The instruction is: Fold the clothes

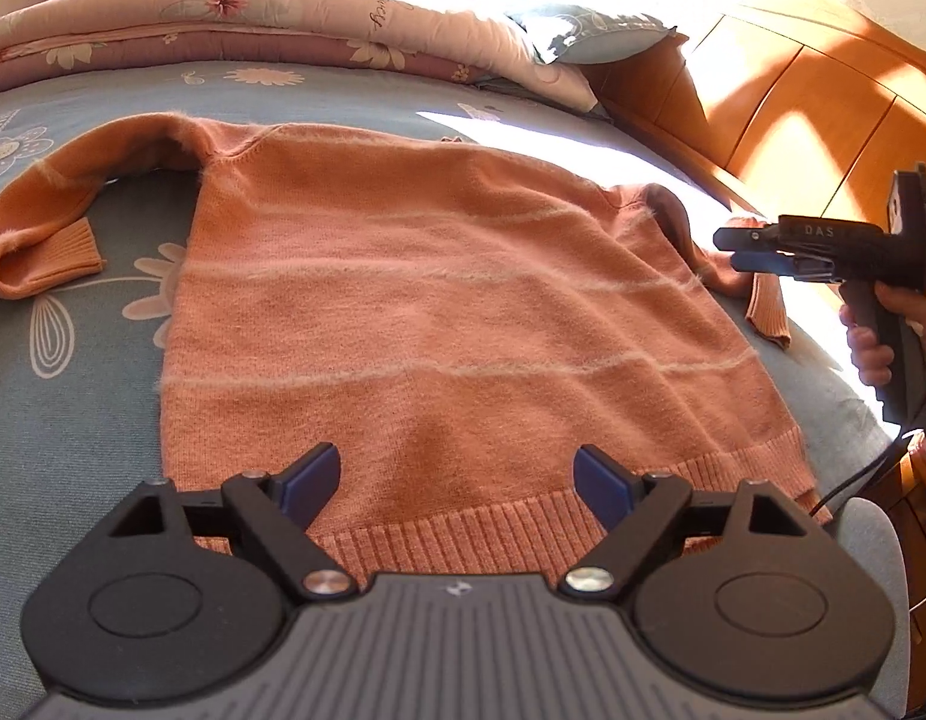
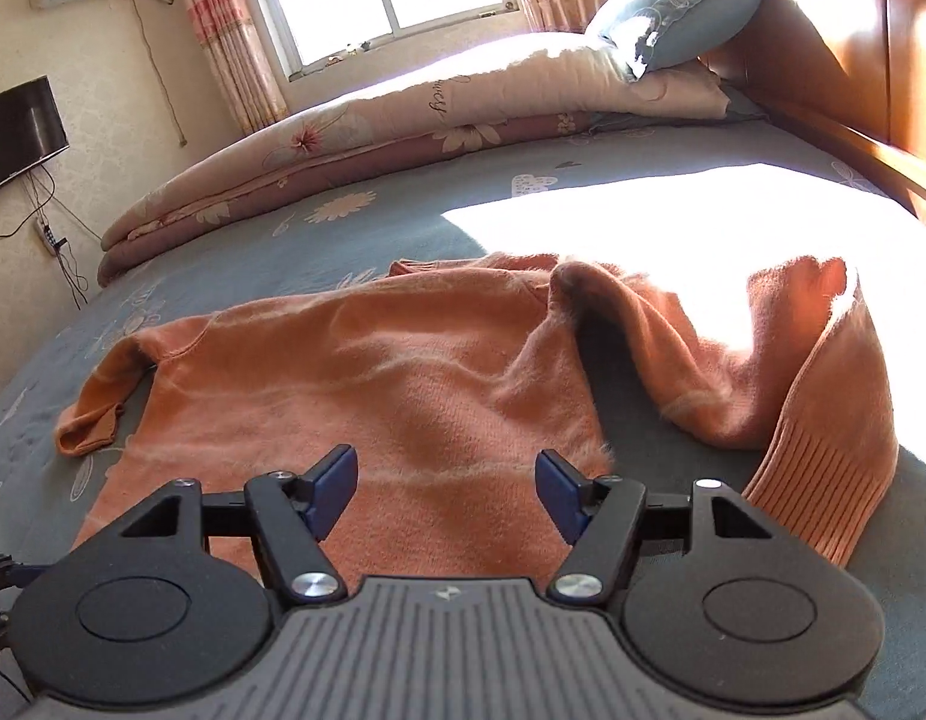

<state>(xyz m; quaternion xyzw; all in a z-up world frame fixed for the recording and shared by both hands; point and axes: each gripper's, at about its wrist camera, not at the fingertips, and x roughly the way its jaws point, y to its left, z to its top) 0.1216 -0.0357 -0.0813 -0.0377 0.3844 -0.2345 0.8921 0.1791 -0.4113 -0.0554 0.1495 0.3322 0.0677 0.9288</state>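
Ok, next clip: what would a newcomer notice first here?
An orange sweater with pale stripes lies spread flat on the blue floral bedsheet, one sleeve bunched at its sunlit side. Both grippers hang open over it: the left gripper above the ribbed hem, the right gripper near the bunched sleeve.

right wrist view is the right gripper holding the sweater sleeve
No, the right gripper has its jaws spread open above the sweater, gripping nothing.
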